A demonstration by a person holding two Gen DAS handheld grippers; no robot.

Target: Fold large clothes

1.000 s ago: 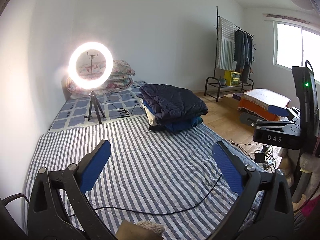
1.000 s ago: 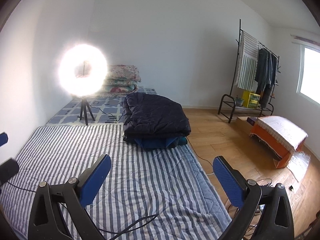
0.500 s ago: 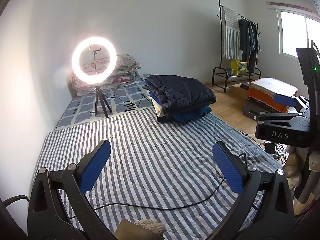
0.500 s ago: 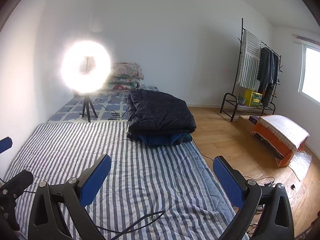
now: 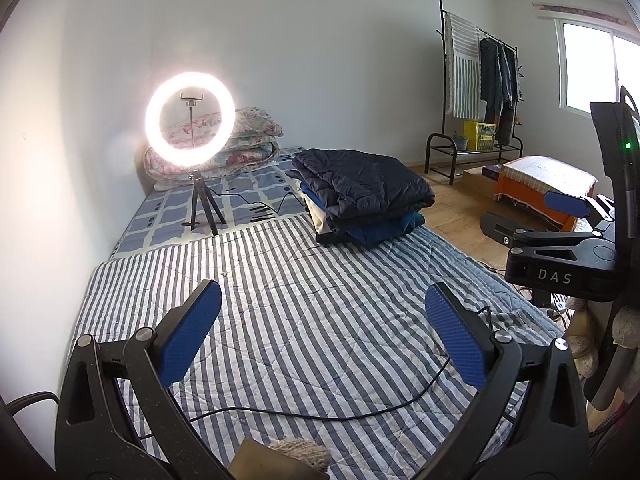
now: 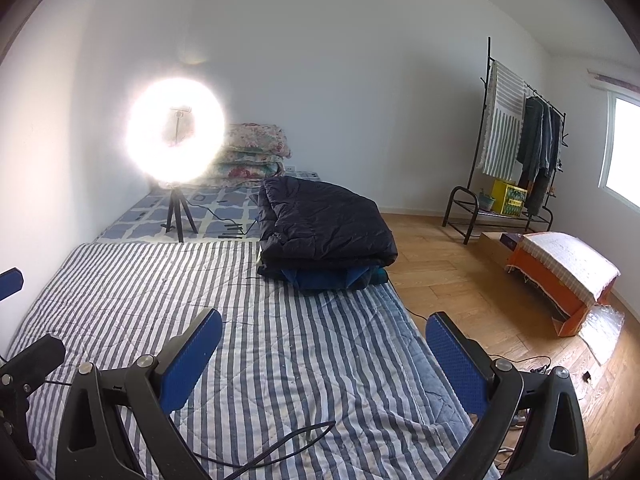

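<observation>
Jaws spread wide and empty on the left gripper [image 5: 320,336] and right gripper [image 6: 324,356]; one folded clothes stack [image 5: 362,196], one ring light [image 5: 190,118]; "DAS" on the right gripper.

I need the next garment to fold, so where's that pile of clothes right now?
In both views the pile of clothes sits on the far right edge of the striped mattress, right of the ring light.

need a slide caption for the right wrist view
Open right gripper above striped quilt, facing the dark navy puffer jacket topping folded clothes.
</observation>
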